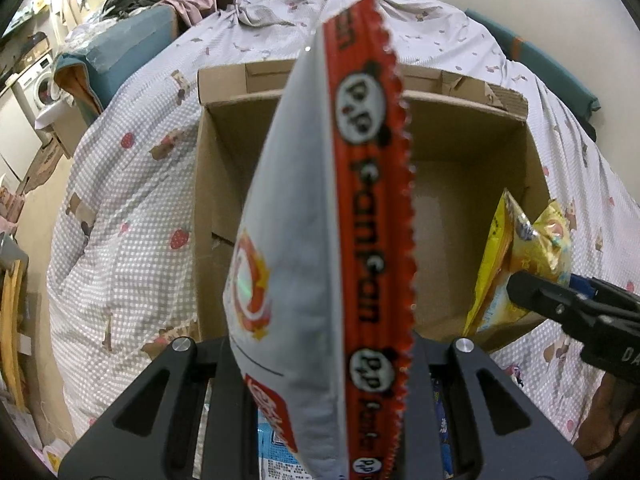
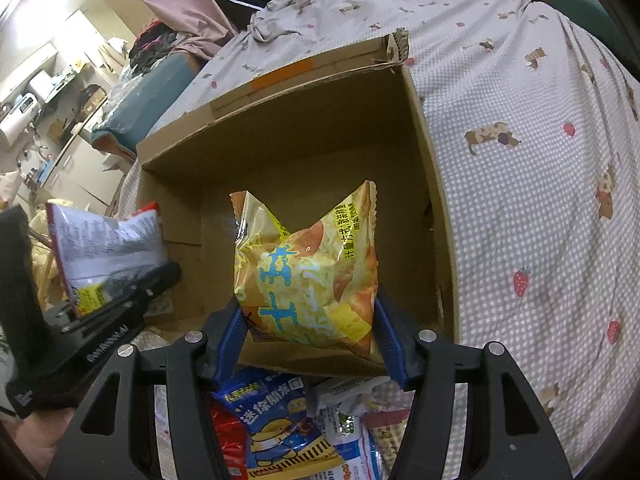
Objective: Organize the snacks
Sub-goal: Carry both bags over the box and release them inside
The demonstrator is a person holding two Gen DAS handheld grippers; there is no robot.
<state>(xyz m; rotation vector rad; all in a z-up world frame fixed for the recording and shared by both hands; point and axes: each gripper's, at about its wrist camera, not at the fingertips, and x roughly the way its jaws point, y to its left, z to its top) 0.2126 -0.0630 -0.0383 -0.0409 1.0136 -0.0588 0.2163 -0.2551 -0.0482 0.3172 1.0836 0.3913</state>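
Yellow snack bag (image 2: 308, 276) is clamped in right gripper (image 2: 308, 336), white PamPam bag (image 1: 320, 240) in left gripper (image 1: 320, 400); both are held upright over the cardboard box (image 2: 424, 128), straight ahead below.

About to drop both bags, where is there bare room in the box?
The cardboard box floor looks bare from wall to wall; nothing lies in it. The yellow bag hangs over its near right side, the white bag over the near middle. Crowded spot: the snack pile just outside the near wall.

Soft indoor light, fisheye-warped edges, near packets slightly blurred.
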